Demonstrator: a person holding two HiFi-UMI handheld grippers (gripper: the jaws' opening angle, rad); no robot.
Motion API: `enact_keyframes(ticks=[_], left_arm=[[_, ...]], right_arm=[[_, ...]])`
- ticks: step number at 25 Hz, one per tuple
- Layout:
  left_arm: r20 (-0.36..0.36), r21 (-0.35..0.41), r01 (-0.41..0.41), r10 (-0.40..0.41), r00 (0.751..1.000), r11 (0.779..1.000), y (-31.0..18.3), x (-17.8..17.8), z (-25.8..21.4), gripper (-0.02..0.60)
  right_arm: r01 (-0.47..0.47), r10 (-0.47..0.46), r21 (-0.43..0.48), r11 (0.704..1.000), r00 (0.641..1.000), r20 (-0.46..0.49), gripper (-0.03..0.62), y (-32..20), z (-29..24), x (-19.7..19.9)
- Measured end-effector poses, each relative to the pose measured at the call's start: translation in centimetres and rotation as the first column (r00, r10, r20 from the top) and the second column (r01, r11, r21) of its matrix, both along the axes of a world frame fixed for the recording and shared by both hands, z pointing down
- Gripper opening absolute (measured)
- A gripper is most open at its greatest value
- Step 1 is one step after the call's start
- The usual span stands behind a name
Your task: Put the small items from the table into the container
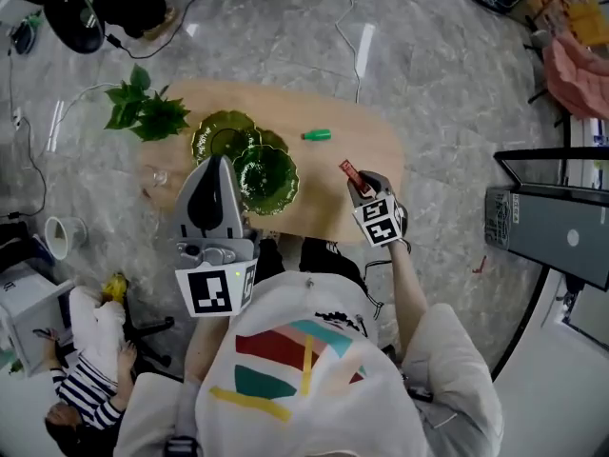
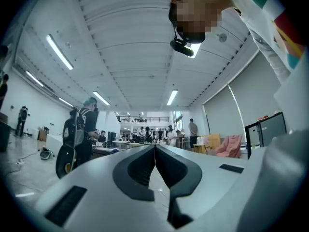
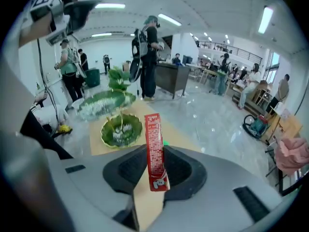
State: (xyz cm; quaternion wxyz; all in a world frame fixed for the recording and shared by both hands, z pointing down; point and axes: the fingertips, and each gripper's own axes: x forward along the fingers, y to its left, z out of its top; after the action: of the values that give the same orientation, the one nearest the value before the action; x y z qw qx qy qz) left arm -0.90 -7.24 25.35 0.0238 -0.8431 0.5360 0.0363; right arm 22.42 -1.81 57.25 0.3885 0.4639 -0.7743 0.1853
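The left claw (image 2: 155,148) is closed, with its jaws meeting and nothing between them. It points level across the room, away from the work. The right claw (image 3: 155,153) is clamped narrow on a red packet (image 3: 153,139). It grips the lower end of the packet, which stands upright between the pads. In the head view this claw is above the near right part of the bench (image 1: 381,150) and slants downward.

A green bowl (image 1: 267,175) sits beyond it to the left on the bench, and a second green dish (image 1: 221,139) overlaps its far edge. Neither shows any contents, so no item appears to be delivered yet. A small green item (image 1: 317,135) lies farther back on the bare bench, well apart from the bowl. A leafy plant (image 1: 145,110) stands at the far left end.

Judged status: early. The packet is picked up but not deposited, and the green item is not yet collected.
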Motion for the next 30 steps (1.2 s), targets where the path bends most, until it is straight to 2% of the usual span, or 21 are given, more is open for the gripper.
enact_keyframes(ticks=[3,6,13,17,22,27,30], left_arm=[[-0.002,0.058,0.055,-0.055,0.998,0.997,-0.6,-3.1,-2.5,0.009],[-0.016,0.109,0.135,-0.134,0.991,0.985,-1.3,-6.5,-4.5,0.009],[-0.024,0.124,0.263,-0.262,0.965,0.957,-1.4,-11.8,-4.5,0.009],[-0.023,0.108,0.296,-0.295,0.955,0.949,-1.4,-13.2,-4.0,0.009],[-0.021,0.067,0.304,-0.303,0.953,0.95,-1.8,-13.9,-2.6,0.009],[0.017,-0.005,0.278,-0.278,0.96,0.961,-1.9,-13.3,0.1,0.009],[0.02,-0.061,0.28,-0.279,0.96,0.958,-1.9,-13.0,2.5,0.009]], right_arm=[[-0.015,0.007,0.104,0.994,0.997,0.076,0.114,-1.4,-6.4,-3.3],[0.0,-0.026,0.194,0.981,0.991,0.131,0.114,-3.1,-11.3,-6.9],[0.116,-0.169,0.296,0.948,0.972,0.161,0.114,-5.9,-15.9,-13.3],[0.134,-0.187,0.289,0.948,0.969,0.163,0.114,-7.1,-15.9,-14.3],[0.142,-0.186,0.258,0.956,0.97,0.156,0.114,-9.1,-14.8,-15.0],[0.185,-0.217,0.206,0.961,0.965,0.149,0.114,-11.4,-11.9,-15.3],[0.24,-0.26,0.175,0.955,0.96,0.101,0.114,-12.9,-9.1,-15.2]])
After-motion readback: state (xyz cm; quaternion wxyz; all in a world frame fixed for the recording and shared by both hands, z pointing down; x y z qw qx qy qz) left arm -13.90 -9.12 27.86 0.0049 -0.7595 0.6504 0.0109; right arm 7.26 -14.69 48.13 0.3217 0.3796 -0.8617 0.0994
